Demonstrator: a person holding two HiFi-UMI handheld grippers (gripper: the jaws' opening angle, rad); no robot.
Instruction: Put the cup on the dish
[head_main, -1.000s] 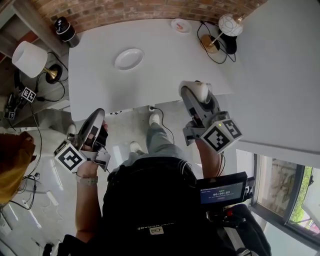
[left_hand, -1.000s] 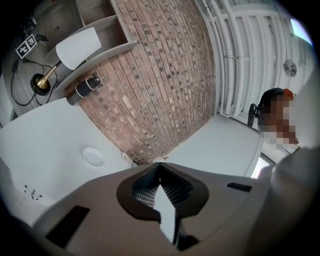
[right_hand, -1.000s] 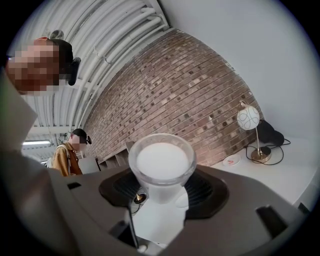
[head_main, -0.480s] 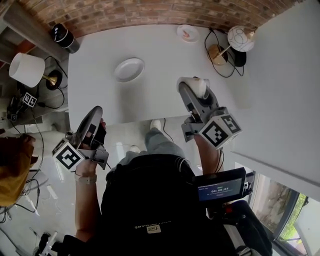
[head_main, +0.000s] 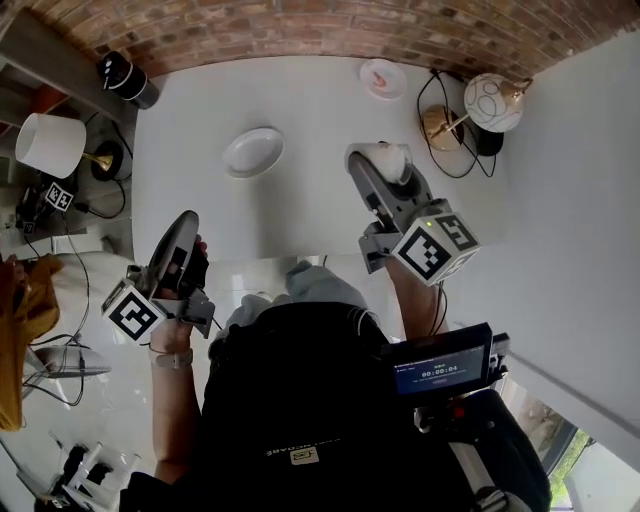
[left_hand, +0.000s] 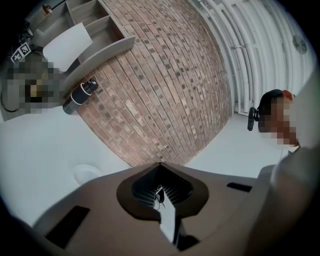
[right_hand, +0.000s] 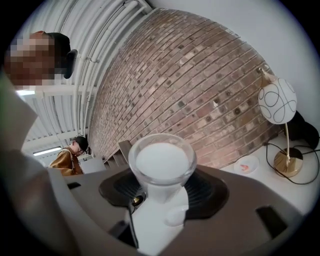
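A white cup (head_main: 388, 160) is held over the white table (head_main: 310, 110), with my right gripper (head_main: 378, 168) shut on it. In the right gripper view the cup (right_hand: 161, 172) fills the space between the jaws, its round rim facing the camera. The empty white oval dish (head_main: 253, 152) lies on the table to the left of the cup; it also shows small in the left gripper view as the dish (left_hand: 86, 174). My left gripper (head_main: 180, 243) hangs off the table's near edge, jaws shut with nothing between them.
A small saucer with something pink (head_main: 382, 78) sits at the table's far edge. A globe lamp (head_main: 492, 103) with a brass base and black cable stands at the far right. A black cylinder (head_main: 127, 77) and a white-shaded lamp (head_main: 47, 145) are on the left. A brick wall (head_main: 300, 30) backs the table.
My right gripper has carried the cup farther over the table, away from the near edge. The left gripper has stayed about where it was.
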